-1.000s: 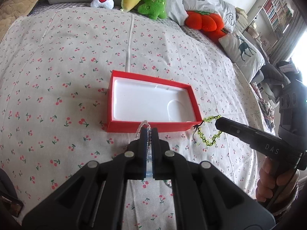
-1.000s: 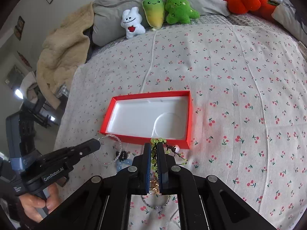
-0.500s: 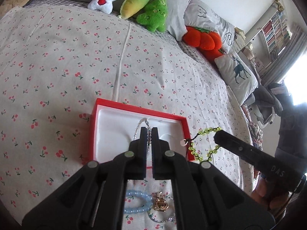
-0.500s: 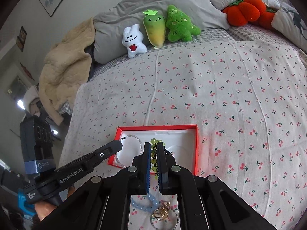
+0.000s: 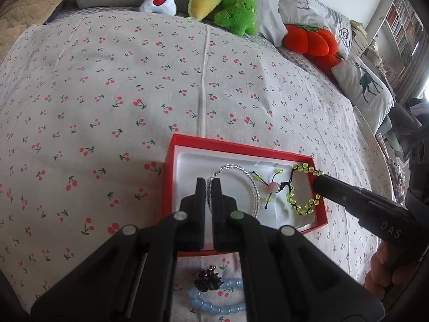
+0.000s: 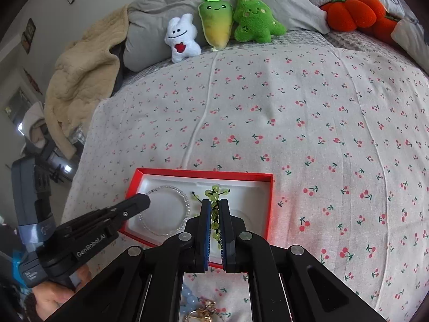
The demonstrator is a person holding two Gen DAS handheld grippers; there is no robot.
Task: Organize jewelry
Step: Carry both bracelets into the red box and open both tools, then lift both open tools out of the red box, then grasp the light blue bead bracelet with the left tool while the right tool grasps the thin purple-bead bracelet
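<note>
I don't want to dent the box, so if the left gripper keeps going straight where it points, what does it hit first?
Probably the white liner of the red box, just beyond the clear bead bracelet pinched in the left gripper; depth is unclear.

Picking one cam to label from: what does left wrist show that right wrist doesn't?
Left wrist only: a dark charm on the sheet near the box, a pink bead on the green bracelet's cord, the deer pillow, bookshelves.

Right wrist only: a gold piece by the blue beads, the beige blanket, wall pictures.

Both: red box, clear bracelet between the left gripper's fingers, green bracelet between the right gripper's, blue beads, plush toys.
</note>
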